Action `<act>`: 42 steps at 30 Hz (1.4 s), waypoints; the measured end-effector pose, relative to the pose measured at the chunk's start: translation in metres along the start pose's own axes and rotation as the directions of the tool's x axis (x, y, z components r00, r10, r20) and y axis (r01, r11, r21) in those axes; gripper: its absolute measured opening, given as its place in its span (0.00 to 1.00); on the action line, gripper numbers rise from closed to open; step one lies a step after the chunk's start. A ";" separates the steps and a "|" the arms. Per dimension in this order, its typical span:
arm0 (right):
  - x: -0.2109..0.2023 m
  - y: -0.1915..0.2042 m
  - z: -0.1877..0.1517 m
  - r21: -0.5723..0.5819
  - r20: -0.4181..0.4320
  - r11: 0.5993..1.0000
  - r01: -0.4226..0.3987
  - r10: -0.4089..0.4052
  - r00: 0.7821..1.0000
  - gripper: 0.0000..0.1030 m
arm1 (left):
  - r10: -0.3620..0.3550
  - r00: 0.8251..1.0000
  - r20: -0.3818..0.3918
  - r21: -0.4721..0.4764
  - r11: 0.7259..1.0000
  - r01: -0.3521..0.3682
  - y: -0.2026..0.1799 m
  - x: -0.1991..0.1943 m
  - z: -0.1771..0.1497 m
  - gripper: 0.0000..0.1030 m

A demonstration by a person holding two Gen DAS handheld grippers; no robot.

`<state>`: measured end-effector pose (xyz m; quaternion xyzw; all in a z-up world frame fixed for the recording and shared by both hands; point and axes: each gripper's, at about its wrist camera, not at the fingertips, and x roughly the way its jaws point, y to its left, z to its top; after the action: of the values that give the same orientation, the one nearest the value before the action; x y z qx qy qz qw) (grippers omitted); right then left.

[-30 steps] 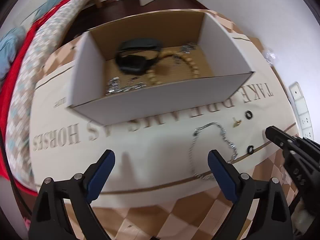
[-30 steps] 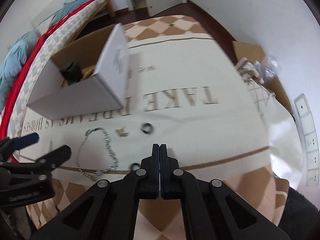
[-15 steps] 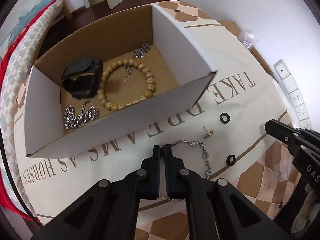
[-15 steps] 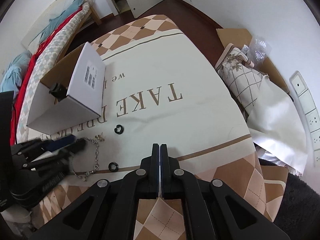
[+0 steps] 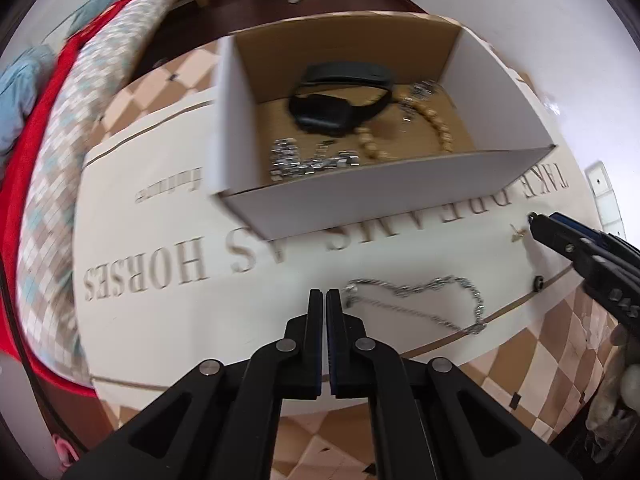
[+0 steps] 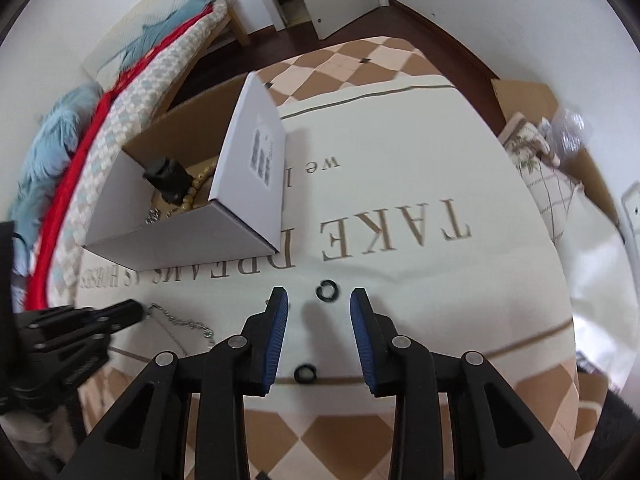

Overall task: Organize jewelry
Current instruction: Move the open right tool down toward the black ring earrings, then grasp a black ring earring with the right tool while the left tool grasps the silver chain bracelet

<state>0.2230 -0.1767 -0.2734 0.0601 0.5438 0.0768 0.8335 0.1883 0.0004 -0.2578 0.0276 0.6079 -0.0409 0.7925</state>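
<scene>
A silver chain [image 5: 420,300] lies stretched on the printed cloth [image 5: 160,240]. My left gripper [image 5: 324,294] is shut, its tip beside the chain's left end; no link shows between the pads. The chain end [image 6: 172,318] meets the left gripper [image 6: 134,308] in the right wrist view too. My right gripper [image 6: 319,294] has its jaws opening over a black ring [image 6: 328,291], which lies untouched between the tips. A second black ring [image 6: 305,374] lies nearer. A small gold stud [image 5: 518,234] sits by the right gripper [image 5: 536,220].
A white cardboard box [image 5: 380,196] holds a black watch [image 5: 328,116], a wooden bead bracelet [image 5: 436,132] and a silver link bracelet [image 5: 308,164]. A bed with red and blue covers [image 6: 60,184] runs along the left. A cushion [image 6: 540,168] lies at the right.
My left jaws went from wide open to shut and now sit at the chain's end; the chain looks drawn out. My right jaws went from shut to parted over the ring.
</scene>
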 end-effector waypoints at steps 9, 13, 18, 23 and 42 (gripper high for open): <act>0.007 0.020 -0.007 -0.116 0.037 0.988 0.103 -0.099 0.994 0.11 | -0.122 0.992 0.044 -0.063 0.990 0.125 0.022 -0.014 0.004 0.05; -0.004 0.010 -0.008 -0.078 0.042 0.993 0.084 -0.081 0.996 0.11 | -0.179 0.983 0.027 -0.095 0.979 0.181 0.020 -0.005 0.008 0.40; -0.017 -0.001 -0.006 -0.038 0.049 0.996 0.075 -0.073 0.996 0.11 | -0.145 0.989 -0.009 -0.008 0.989 0.145 0.003 0.011 0.008 0.43; -0.021 -0.005 -0.005 -0.021 0.056 0.997 0.080 -0.078 0.995 0.08 | -0.075 0.997 0.024 0.156 0.985 0.070 -0.027 0.014 0.004 0.38; -0.016 -0.011 0.004 0.036 0.031 0.997 -0.071 0.070 0.997 0.10 | -0.134 0.982 0.134 0.047 0.991 0.129 0.022 -0.050 0.005 0.01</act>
<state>0.2212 -0.1902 -0.2598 0.0955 0.5303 0.0951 0.8371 0.1824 0.0230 -0.2084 -0.0005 0.5518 -0.1063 0.8272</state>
